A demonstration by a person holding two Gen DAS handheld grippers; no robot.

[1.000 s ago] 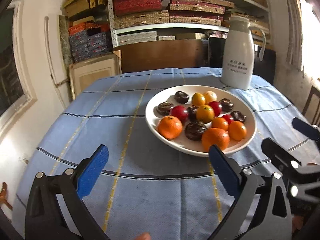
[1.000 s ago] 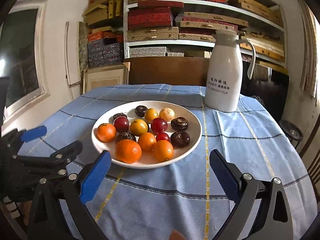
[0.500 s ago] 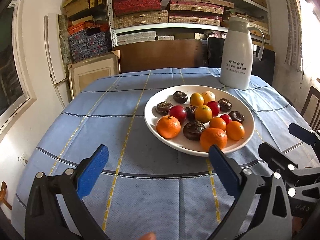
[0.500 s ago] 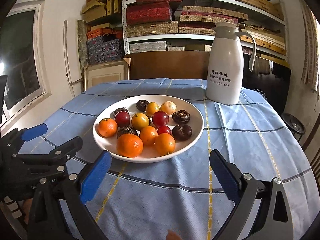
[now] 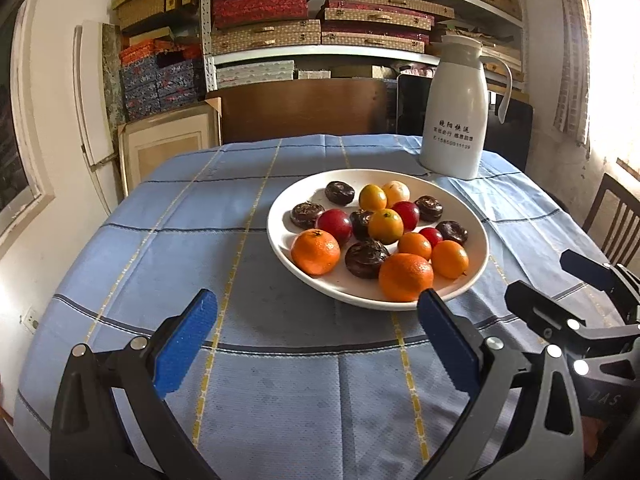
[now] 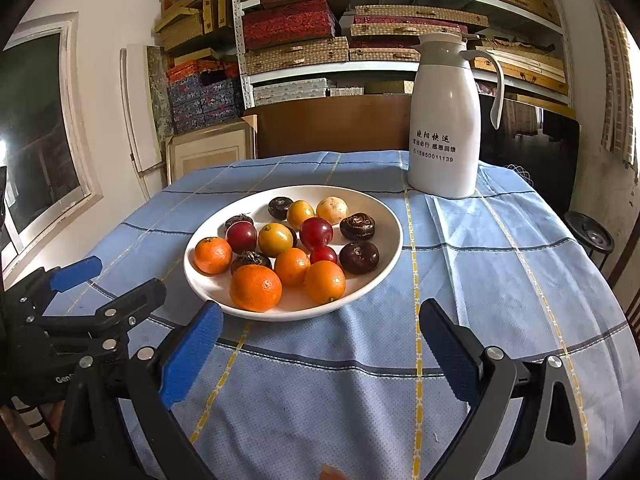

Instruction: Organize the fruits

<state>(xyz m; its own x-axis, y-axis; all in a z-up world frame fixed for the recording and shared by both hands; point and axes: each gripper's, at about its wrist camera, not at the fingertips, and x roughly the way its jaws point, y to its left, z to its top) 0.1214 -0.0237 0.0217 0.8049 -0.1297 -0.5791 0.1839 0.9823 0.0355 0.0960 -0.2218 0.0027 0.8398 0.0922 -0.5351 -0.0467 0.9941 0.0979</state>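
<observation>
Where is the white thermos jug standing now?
The white thermos jug stands upright at the table's far right, just behind the plate of fruit.

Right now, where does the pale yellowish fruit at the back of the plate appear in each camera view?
Left wrist: the pale yellowish fruit sits right of centre, at the far side of the white plate.
Right wrist: it sits near the centre, at the plate's far side.
Shared landmark: the white thermos jug behind the plate.

plate (image 6: 384, 216): glossy white ceramic (smooth) | tablecloth (image 6: 480, 264): matt woven cloth | jug (image 6: 444, 120): smooth plastic
</observation>
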